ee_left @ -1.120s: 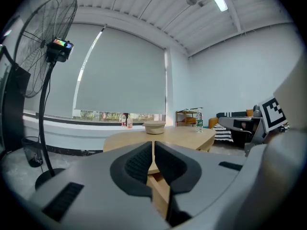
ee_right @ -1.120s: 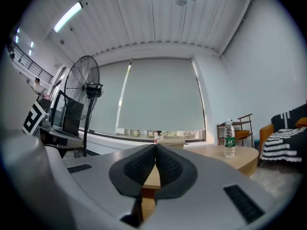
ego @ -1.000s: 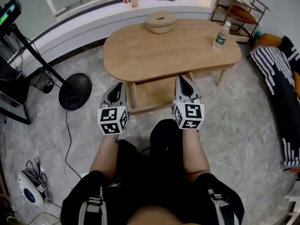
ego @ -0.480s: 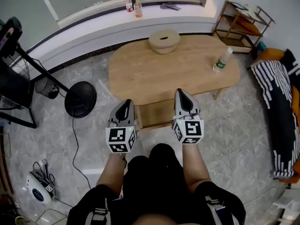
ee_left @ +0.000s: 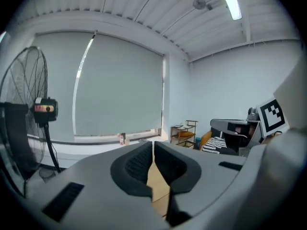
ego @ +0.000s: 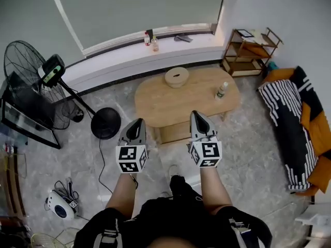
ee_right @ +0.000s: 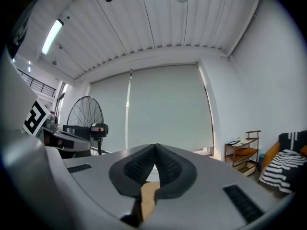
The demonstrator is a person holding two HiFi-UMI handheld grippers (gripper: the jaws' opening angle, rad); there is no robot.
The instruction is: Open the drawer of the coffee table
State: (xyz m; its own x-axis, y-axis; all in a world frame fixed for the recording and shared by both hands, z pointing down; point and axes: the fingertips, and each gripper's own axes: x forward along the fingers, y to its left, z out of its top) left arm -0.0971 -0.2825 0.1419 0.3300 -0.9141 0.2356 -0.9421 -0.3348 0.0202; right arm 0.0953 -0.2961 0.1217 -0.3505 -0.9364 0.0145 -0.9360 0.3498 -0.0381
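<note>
The oval wooden coffee table (ego: 183, 99) stands on the tiled floor, far below and ahead of me. Its drawer front (ego: 174, 133) shows under the near edge, flush with the frame. My left gripper (ego: 136, 125) and right gripper (ego: 198, 118) are held side by side high above the floor, short of the table's near edge. Both are shut with nothing between the pads. In the left gripper view the left gripper (ee_left: 153, 145) points across the room toward the window blind, and in the right gripper view the right gripper (ee_right: 155, 148) does the same. A tan strip of table shows under each.
A lidded bowl (ego: 177, 77) and a plastic bottle (ego: 221, 90) sit on the table. A standing fan (ego: 32, 68) with a round base (ego: 106, 123) is at the left. A wooden shelf (ego: 249, 50) and a striped throw (ego: 288, 120) are at the right.
Both grippers and my view have risen a long way. The table has shrunk to a small shape below, and the fan, the window blind and more floor have come into view.
</note>
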